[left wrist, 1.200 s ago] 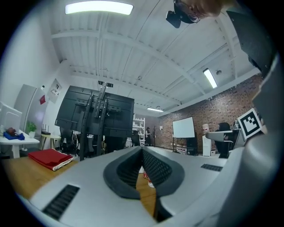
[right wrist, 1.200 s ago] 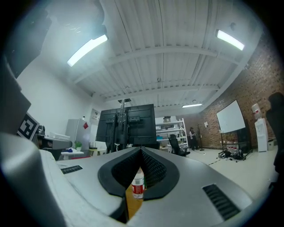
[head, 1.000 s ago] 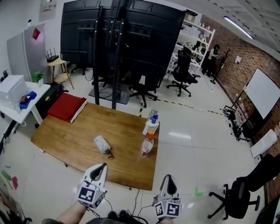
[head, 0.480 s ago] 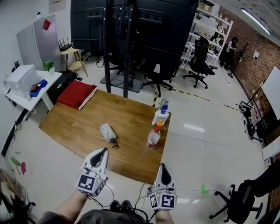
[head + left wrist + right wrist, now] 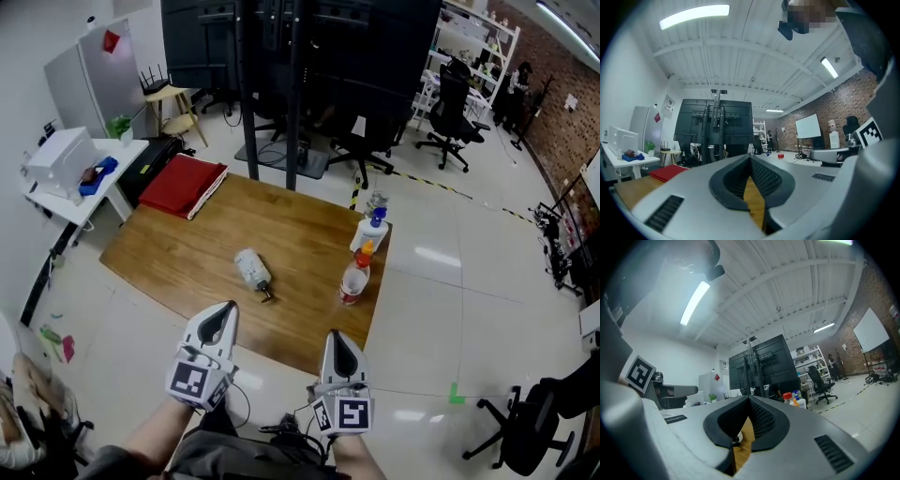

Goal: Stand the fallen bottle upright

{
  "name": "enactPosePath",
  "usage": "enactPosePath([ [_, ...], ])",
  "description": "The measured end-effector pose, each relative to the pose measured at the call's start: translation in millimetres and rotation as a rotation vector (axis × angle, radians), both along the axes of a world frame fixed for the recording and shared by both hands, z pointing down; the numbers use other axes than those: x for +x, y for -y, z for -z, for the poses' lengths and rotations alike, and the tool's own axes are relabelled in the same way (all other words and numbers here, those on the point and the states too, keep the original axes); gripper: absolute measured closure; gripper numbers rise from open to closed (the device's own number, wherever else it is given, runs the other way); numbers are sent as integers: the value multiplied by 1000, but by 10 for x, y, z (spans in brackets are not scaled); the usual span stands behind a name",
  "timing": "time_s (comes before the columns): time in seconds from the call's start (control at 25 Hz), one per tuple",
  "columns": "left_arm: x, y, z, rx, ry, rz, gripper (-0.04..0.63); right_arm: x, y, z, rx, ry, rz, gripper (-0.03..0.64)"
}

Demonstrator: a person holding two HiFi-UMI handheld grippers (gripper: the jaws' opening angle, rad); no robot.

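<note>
Seen from above, a wooden table [image 5: 187, 253] stands on a pale workshop floor. The fallen bottle [image 5: 251, 269] lies on its side near the table's middle, its dark cap pointing toward the near edge. Two other bottles stand upright by the table's right edge — an orange-capped bottle [image 5: 354, 281] and a white bottle with a blue top [image 5: 372, 231] — well apart from the fallen one. The left gripper [image 5: 226, 311] and right gripper [image 5: 335, 337] hover short of the near edge, each with its jaws pressed together and nothing between them. This looks like the approach step, with no contact yet. Next, one gripper would need to spread its jaws, reach over the table and close around the bottle's body before tipping it onto its base.
</note>
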State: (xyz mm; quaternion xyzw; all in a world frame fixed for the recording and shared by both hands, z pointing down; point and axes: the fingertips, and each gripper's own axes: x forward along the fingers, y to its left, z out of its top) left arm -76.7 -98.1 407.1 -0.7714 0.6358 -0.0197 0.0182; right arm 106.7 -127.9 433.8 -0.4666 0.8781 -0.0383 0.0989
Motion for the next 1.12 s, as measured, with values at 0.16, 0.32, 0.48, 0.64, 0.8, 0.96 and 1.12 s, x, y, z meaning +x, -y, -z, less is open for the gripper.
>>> enactPosePath([
  [0.16, -375, 128, -165, -23, -15, -40, 577, -495, 12, -49, 13, -21, -8, 617],
  [0.32, -902, 288, -288, -39, -5, -123, 577, -1085, 80, -164, -11, -34, -62, 617],
  [0.48, -1697, 511, -326, -42, -36, -142, 577, -1744, 181, -193, -18, -58, -110, 617],
  [0.64, -2277, 703, -399, -64, -49, -203, 577, -2263, 308, -160, -30, -60, -173, 617],
  [0.8, -2631, 829, -488, -88, -69, -272, 577, -2584, 393, -131, -38, -60, -249, 617],
  [0.96, -2965, 920, -572, -117, -144, -285, 577, -2757, 441, -149, -46, -79, -323, 617],
  [1.12, -3110, 955, -720, -156, -126, -316, 577, -2822, 441, -154, -64, -103, -363, 617],
])
